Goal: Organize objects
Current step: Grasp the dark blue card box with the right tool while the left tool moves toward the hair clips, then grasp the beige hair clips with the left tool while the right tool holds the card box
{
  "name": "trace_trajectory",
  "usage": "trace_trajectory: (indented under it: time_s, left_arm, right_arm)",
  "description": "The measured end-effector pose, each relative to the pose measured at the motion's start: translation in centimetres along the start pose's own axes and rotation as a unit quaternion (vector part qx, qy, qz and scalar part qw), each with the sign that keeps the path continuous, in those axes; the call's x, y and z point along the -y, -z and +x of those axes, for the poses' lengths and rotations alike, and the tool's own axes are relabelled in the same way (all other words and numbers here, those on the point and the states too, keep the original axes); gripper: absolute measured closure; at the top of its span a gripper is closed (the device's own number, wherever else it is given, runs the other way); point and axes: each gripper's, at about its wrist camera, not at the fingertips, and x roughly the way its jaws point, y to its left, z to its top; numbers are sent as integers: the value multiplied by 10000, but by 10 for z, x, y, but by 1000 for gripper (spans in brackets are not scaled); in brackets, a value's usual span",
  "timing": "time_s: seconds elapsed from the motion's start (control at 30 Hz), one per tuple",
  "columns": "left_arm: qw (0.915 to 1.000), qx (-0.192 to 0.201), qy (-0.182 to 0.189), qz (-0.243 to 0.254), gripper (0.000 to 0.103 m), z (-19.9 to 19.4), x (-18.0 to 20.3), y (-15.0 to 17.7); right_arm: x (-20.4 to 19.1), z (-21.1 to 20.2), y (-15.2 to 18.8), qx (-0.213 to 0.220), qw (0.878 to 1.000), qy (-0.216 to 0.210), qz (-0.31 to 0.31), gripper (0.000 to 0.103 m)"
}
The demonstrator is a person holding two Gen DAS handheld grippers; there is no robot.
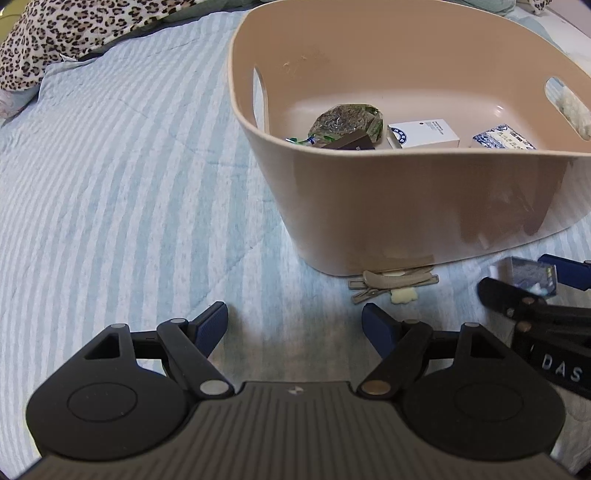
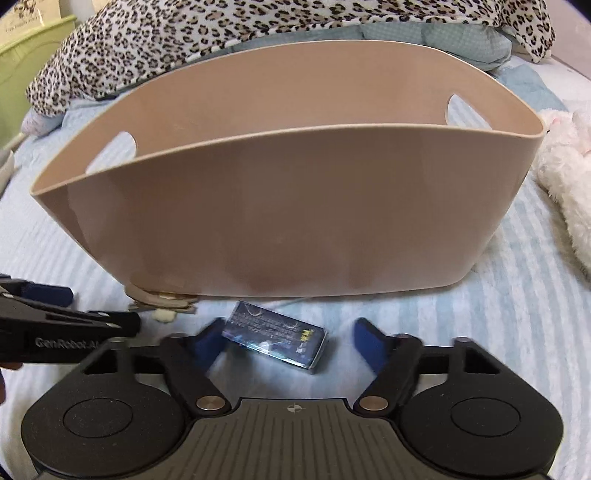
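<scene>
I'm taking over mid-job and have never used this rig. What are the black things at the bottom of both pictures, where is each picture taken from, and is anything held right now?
Each picture comes from a fisheye camera mounted on a hand-held tool, looking forward along its two blue-padded fingers; a person carries one in each hand. The left tongs are open with nothing between them. The right tongs are open too, straddling a small dark box that lies on the striped bedcover; the left pad is close against it, but it is not gripped. Ahead stands a tan basket, already holding a dark-leaf packet, a white box and a blue-patterned pack. Beige hair clips lie at the basket's foot. A leopard-print blanket and a white plush toy sit nearby.
</scene>
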Motion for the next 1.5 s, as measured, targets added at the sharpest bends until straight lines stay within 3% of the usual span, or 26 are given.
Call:
trace_trajectory:
  time_s: [0.07, 0.17, 0.43, 0.67, 0.83, 0.97, 1.1, 1.17, 1.4, 1.43, 1.5]
  left_arm:
    - [10000, 41, 77, -47, 23, 0, 1, -1]
    - [9997, 96, 205, -42, 22, -1, 10, 0]
    - [9993, 323, 96, -159, 19, 2, 30, 3]
    - [9977, 501, 59, -456, 0, 20, 46, -3]
    - [9975, 565, -64, -424, 1, 24, 52, -5]
    - [9977, 590, 77, -326, 30, 16, 50, -5]
    - [9976, 547, 232, -368, 51, 11, 40, -4]
    - [9974, 540, 319, -347, 69, 8, 37, -4]
    - [9969, 583, 460, -244, 73, 4, 31, 0]
    - [9970, 569, 476, -238, 87, 3, 29, 0]
    - [9965, 568, 558, -247, 87, -1, 21, 2]
  right_arm:
    - [3, -3, 2, 17, 10000, 38, -24, 51]
    - [10, -6, 6, 21, 10000, 48, 5, 52]
    - [30, -10, 8, 47, 9998, 130, 133, 52]
    - [34, -10, 11, -3, 9999, 126, 76, 52]
    - [33, -9, 9, -19, 9999, 117, 53, 52]
    - [33, -10, 7, -34, 9999, 120, 38, 52]
    - [34, -16, 2, -29, 9999, 147, 15, 52]
    - [33, -18, 0, -26, 9999, 158, -2, 52]
    - [32, -20, -5, -26, 9998, 194, -13, 52]
    - [34, -20, -4, -25, 9998, 193, -13, 52]
    - [34, -20, -3, -24, 9998, 194, -15, 52]
